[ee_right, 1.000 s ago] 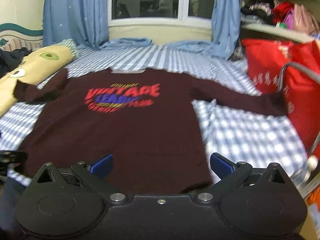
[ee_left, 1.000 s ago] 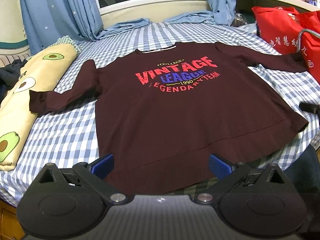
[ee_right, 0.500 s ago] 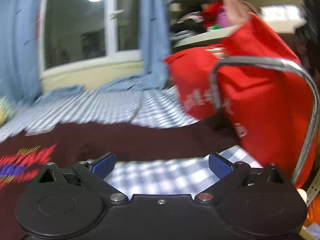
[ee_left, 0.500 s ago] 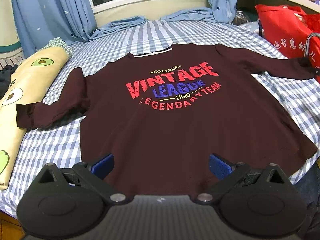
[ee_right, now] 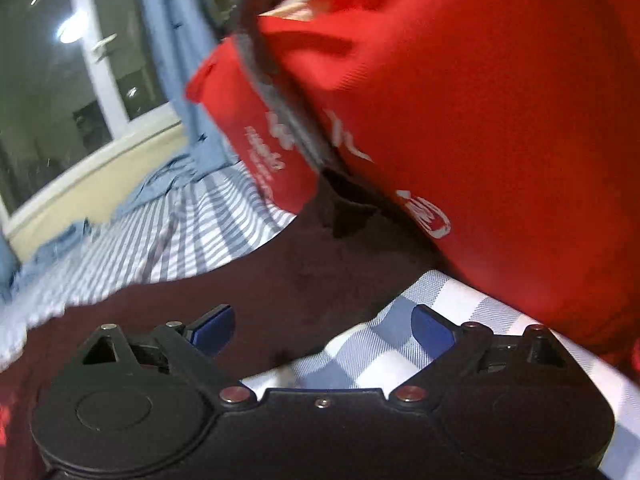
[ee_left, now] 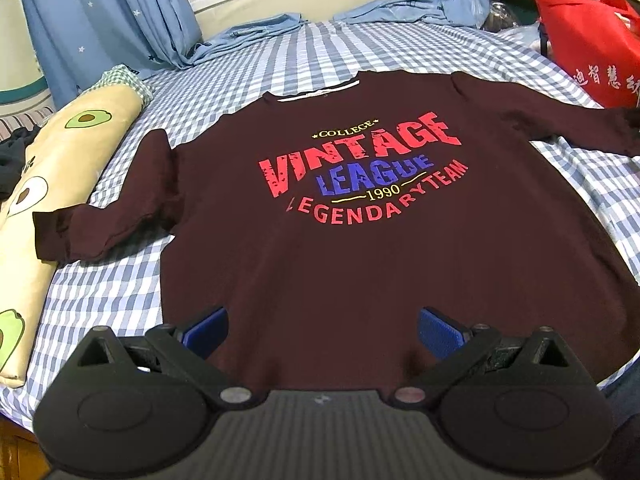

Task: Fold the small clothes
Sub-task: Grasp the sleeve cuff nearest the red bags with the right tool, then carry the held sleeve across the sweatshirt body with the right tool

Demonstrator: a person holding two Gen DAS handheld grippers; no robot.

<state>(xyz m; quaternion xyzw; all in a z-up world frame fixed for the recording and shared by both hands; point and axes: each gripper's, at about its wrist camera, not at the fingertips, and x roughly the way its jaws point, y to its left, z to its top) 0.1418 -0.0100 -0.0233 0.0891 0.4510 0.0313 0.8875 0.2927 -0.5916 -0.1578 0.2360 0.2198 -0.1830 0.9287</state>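
Note:
A dark maroon sweatshirt with red and blue "VINTAGE LEAGUE" print lies flat, front up, on the checked bed, both sleeves spread out. My left gripper is open and empty, above the sweatshirt's bottom hem. My right gripper is open and empty, low over the sweatshirt's right sleeve, whose cuff end lies against a red bag. The right wrist view is blurred.
A blue-and-white checked sheet covers the bed. An avocado-print pillow lies along the left edge. The red bag stands at the right. Blue curtains and a window sill are behind.
My right gripper has swung right, from over the sweatshirt's body to the right sleeve end by the red bag. My left gripper has edged forward over the hem.

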